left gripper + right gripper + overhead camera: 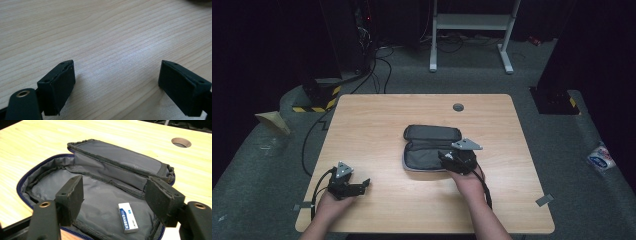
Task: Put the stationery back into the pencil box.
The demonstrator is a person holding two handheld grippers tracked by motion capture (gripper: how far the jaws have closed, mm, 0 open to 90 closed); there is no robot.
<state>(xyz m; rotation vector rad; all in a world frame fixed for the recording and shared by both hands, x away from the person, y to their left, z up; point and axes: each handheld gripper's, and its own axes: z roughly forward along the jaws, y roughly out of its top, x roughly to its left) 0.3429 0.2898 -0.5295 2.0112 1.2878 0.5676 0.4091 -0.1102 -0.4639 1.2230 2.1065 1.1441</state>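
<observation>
Right gripper view: eraser (128, 217) lies between open hand-held gripper (117, 193) jaws.

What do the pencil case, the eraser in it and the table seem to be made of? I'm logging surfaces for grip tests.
Pencil case: looks like woven synthetic fabric, matte grey, creased, with a blue zipper edge. Eraser: likely white rubber or vinyl in a printed blue-and-white sleeve. Table: light wood grain, smooth with slight sheen; veneer, laminate or solid wood cannot be told.
</observation>
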